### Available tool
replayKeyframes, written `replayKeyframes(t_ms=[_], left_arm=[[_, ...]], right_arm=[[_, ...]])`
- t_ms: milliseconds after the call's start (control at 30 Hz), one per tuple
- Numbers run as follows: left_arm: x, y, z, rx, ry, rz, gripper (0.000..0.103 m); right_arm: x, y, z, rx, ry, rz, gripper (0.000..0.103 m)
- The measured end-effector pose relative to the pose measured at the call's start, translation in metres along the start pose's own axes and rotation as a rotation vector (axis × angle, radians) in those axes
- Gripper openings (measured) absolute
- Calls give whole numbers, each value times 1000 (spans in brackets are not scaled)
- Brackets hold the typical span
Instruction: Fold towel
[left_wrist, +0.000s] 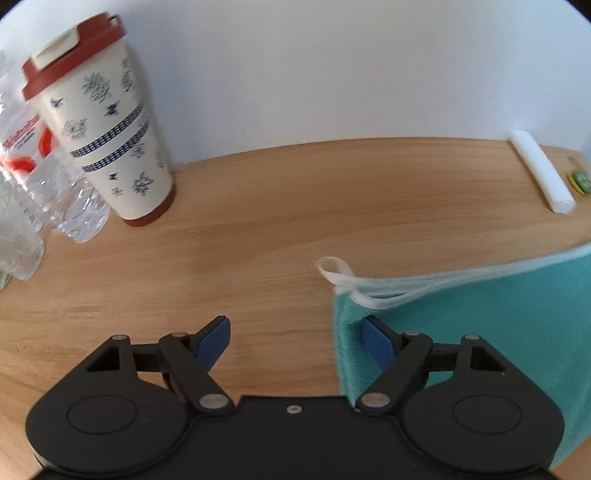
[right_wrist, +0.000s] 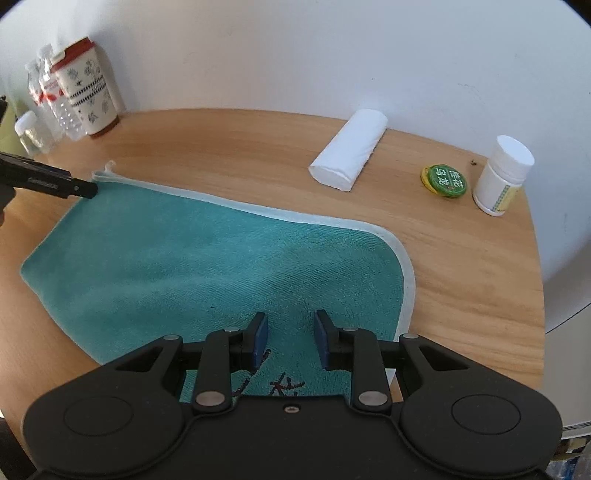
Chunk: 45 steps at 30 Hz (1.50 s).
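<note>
Two blue pads spread wide at the bottom of the left wrist view: left gripper (left_wrist: 295, 341) fully open, holding nothing. Right pad (left_wrist: 376, 341) over the near left edge of the towel (left_wrist: 480, 325), contact hard to judge; left pad over bare table (left_wrist: 258, 221). Teal towel filling the lower right of the frame, white-trimmed edge running up to the right, small white loop (left_wrist: 334, 267) at its corner near centre. Layered trim at that corner, as of a doubled cloth. Patterned cup (left_wrist: 110, 140) with a red lid standing upper left, clear bottles (left_wrist: 44, 192) just beside it at the left edge. White roll (left_wrist: 541, 171) far right, green tin (left_wrist: 580, 181) just past it.

Seen from the right wrist: right gripper (right_wrist: 290, 341) partly open at bottom centre, narrower than the left, pads over the towel's (right_wrist: 184, 258) near part, nothing between them. Towel flat across the middle of the frame, dark embroidery (right_wrist: 280, 387) showing just under the gripper. Black tip of the left gripper (right_wrist: 79, 189) entering from the left edge, at the towel's far left corner. Roll (right_wrist: 349, 149) upper centre-right, tin (right_wrist: 444, 180) to its right, white jar (right_wrist: 502, 173) beside the tin. Cup (right_wrist: 88, 90) and bottles (right_wrist: 48, 99) upper left.
</note>
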<state>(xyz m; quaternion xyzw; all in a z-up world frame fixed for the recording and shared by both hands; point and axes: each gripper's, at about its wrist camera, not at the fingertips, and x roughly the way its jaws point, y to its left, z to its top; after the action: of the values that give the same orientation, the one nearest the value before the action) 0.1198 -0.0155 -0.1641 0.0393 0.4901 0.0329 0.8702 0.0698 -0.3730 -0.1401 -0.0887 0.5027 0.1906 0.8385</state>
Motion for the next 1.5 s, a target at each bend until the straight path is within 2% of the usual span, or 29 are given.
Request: replayKeyframes(t_ms=[133, 267, 367, 433, 567, 667, 733, 767, 900, 1033, 1200, 1267, 1367, 1433, 1500], left_arm=[[6, -3, 3, 38, -23, 11, 80], [12, -4, 11, 17, -23, 17, 83], [-2, -9, 15, 56, -32, 51, 83], [-25, -17, 12, 90, -63, 12, 83], [-57, -43, -5, 189, -107, -85, 83], [-61, -72, -24, 275, -113, -153, 83], [-54, -87, -38, 322, -122, -109, 83], [-50, -90, -44, 329, -114, -101, 83], [-38, -90, -59, 349, -69, -99, 84], [-30, -69, -53, 250, 5, -124, 88], [-35, -77, -55, 328, -3, -56, 90], [-37, -73, -51, 280, 37, -66, 90], [-46, -69, -55, 253, 44, -66, 90], [-64, -67, -53, 222, 48, -95, 91], [-79, -66, -48, 169, 61, -138, 102]], right_arm=[[2, 8, 1, -25, 9, -27, 32], [1, 6, 1, -16, 9, -19, 32], [-3, 7, 6, -2, 37, -29, 32], [-8, 8, 8, 16, 47, -39, 32], [-24, 23, 8, -5, -25, 1, 32], [-15, 29, 6, -3, -9, 0, 35], [-5, 28, 1, 12, 17, -13, 35], [-6, 26, -2, 12, 0, -5, 36], [-11, 20, -8, -8, 4, 0, 37], [-18, 12, -16, -21, 27, -10, 36], [-24, 8, -20, -28, 64, -32, 37], [-30, 9, -18, -22, 86, -64, 39], [-41, 11, -17, 30, 76, -105, 39], [-54, 14, -15, 79, 55, -100, 40], [-67, 20, -13, 114, 45, -97, 49]])
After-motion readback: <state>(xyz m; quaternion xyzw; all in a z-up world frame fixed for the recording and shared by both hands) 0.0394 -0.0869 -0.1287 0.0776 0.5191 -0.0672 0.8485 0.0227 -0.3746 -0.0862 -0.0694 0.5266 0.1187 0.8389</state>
